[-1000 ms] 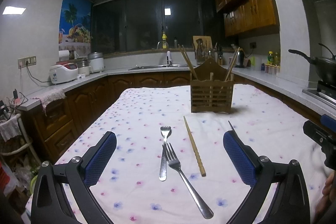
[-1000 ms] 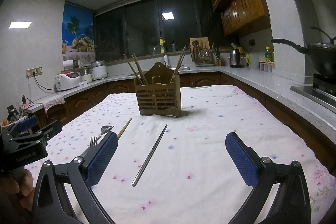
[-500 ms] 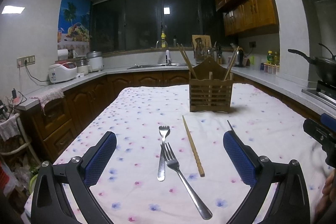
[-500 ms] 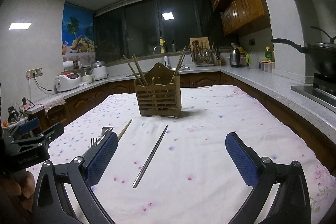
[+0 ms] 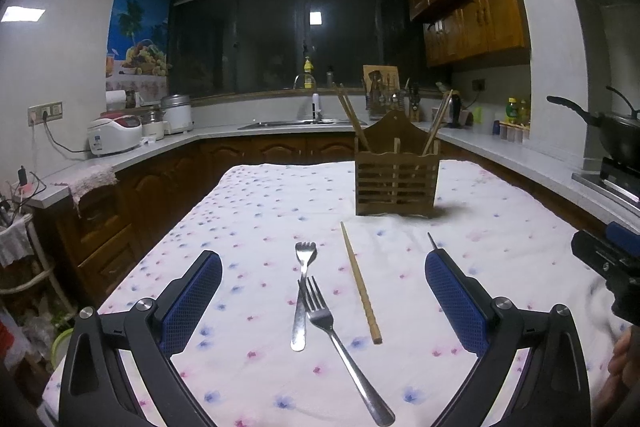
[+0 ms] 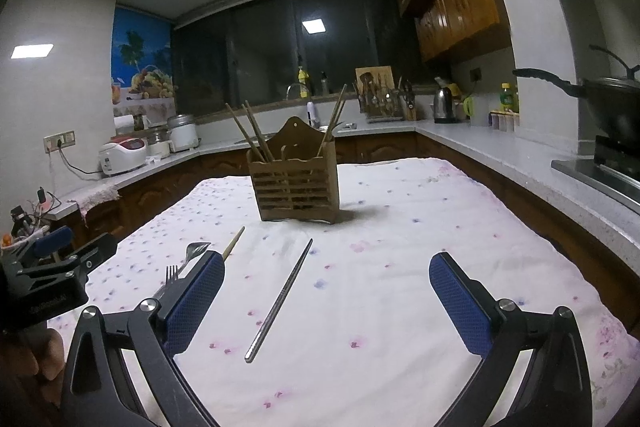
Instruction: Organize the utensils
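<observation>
So far, a few chopsticks are standing in the wooden holder (image 5: 395, 179), while two forks (image 5: 304, 291), a wooden chopstick (image 5: 360, 283) and a metal chopstick (image 6: 280, 301) are still lying loose on the tablecloth (image 5: 256, 211) in front of it. Both the left tongs (image 5: 324, 303) and the right tongs (image 6: 326, 303) are hovering wide open, gripping nothing.

Table covered by a white cloth (image 5: 256, 203) printed with small pink and blue flowers. Far end: slatted wooden holder (image 5: 395, 183) standing upright, chopsticks leaning out of it. Nearer, lying flat on the cloth: two forks (image 5: 304, 291) (image 5: 340, 343), tines overlapping one handle; just right of them a wooden chopstick (image 5: 360, 281); further right a metal chopstick (image 6: 280, 301), apart.
</observation>
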Tool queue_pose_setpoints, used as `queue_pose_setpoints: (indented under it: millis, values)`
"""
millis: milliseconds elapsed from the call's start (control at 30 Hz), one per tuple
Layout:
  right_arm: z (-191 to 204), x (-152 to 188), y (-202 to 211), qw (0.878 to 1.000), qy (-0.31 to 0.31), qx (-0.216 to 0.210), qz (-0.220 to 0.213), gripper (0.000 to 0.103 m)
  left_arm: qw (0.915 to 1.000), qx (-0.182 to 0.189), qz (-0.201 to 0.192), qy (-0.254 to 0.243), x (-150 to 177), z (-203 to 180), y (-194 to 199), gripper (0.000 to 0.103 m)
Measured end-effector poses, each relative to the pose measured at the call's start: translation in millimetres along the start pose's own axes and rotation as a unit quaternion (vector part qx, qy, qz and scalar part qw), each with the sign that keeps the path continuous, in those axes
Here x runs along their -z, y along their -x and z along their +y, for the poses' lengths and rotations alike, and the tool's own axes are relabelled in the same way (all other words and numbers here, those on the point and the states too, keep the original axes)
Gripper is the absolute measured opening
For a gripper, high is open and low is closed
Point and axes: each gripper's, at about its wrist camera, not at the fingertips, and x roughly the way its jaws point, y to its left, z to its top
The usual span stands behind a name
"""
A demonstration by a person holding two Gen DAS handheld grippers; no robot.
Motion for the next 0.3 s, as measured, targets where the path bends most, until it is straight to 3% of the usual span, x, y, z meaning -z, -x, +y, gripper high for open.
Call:
queue_pose_setpoints:
  millis: [300]
  values:
    - [-2.3,-0.2,-4.3,1.0,-0.008,0.001,0.009,0.103,1.0,0.001,-0.001,0.0,-3.1,-4.6,0.4,0.102]
